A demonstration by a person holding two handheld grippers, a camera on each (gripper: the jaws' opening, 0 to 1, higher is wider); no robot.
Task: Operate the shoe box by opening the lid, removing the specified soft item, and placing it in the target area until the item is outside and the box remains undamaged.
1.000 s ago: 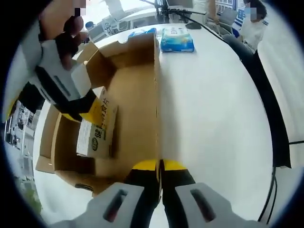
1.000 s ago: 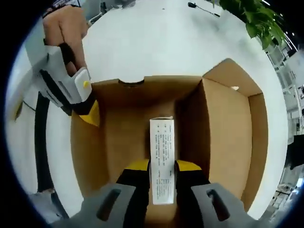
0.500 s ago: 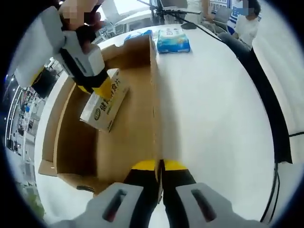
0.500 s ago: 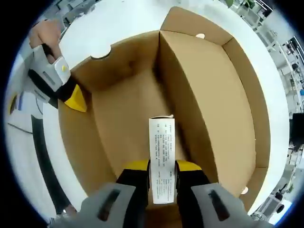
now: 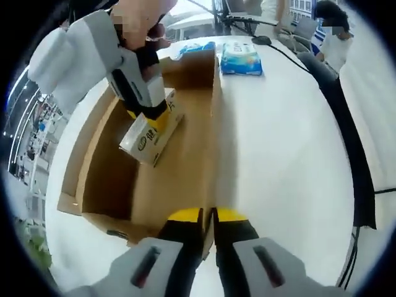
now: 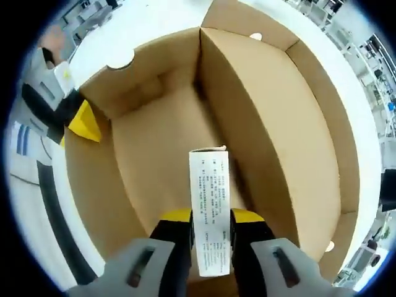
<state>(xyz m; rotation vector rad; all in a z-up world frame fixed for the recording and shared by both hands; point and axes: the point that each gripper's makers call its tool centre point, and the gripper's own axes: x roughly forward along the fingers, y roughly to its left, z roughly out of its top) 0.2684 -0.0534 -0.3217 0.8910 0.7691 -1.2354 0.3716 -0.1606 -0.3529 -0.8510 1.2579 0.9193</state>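
The left gripper (image 5: 208, 216) pinches the wall of the open shoe box (image 5: 185, 179) as the right gripper (image 6: 210, 218), jaws clamped on a small carton (image 6: 209, 192), holds it above the box floor, apparently mid-removal; next, clearing the rim toward the white table (image 5: 284, 161).

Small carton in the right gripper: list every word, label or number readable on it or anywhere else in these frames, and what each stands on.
Small carton, yellow-and-white face, left gripper view: large Chinese characters, too blurred to quote.
Same carton's white side panel, right gripper view: rows of fine print, too small to read.
Blue tissue pack on the table: printing blurred, unreadable.
Cardboard shoe box: no text visible.
Nothing can be quoted with confidence.
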